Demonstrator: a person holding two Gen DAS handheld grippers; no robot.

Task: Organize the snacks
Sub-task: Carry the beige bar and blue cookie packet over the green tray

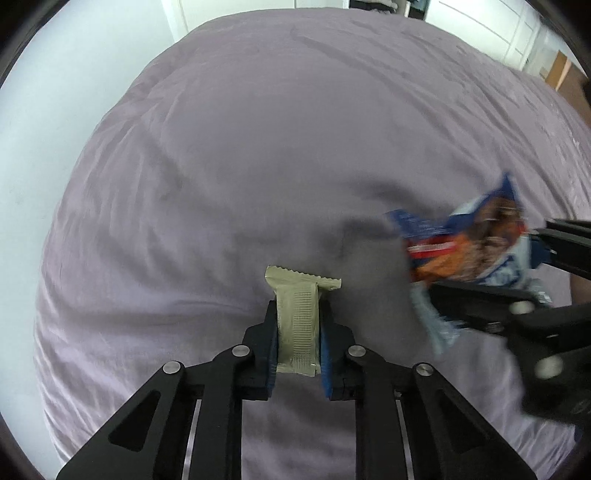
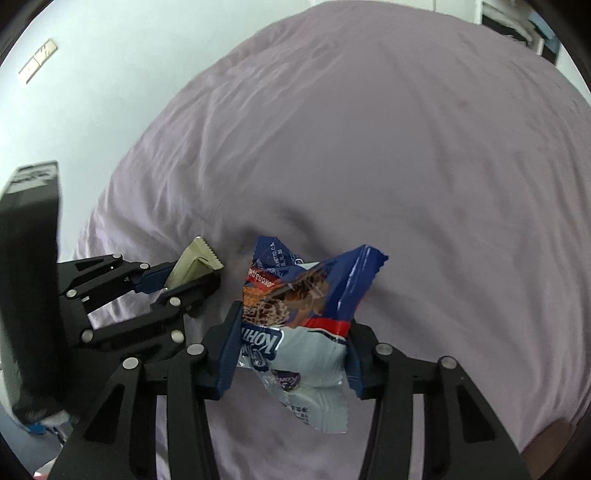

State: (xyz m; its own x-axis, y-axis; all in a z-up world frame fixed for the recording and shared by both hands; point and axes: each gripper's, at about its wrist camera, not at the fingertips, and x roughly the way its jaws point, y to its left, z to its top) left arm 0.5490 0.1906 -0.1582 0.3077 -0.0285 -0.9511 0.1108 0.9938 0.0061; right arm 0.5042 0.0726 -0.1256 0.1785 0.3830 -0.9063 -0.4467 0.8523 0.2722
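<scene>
My left gripper (image 1: 298,314) is shut on a small olive-green snack bar (image 1: 297,317) and holds it above the lilac bedsheet (image 1: 258,147). The bar's serrated end sticks out past the fingertips. My right gripper (image 2: 291,325) is shut on a crumpled blue and white cookie packet (image 2: 306,314), also held above the sheet. In the left wrist view the packet (image 1: 469,247) and the right gripper (image 1: 524,273) are at the right, blurred. In the right wrist view the left gripper (image 2: 192,275) with the green bar (image 2: 194,267) is at the left, close beside the packet.
The bed fills both views, its sheet (image 2: 406,166) wrinkled. A pale wall (image 1: 74,74) runs along the left side. White cupboards (image 1: 480,26) stand behind the bed at the back right. A black device body (image 2: 29,277) of the left gripper fills the left edge.
</scene>
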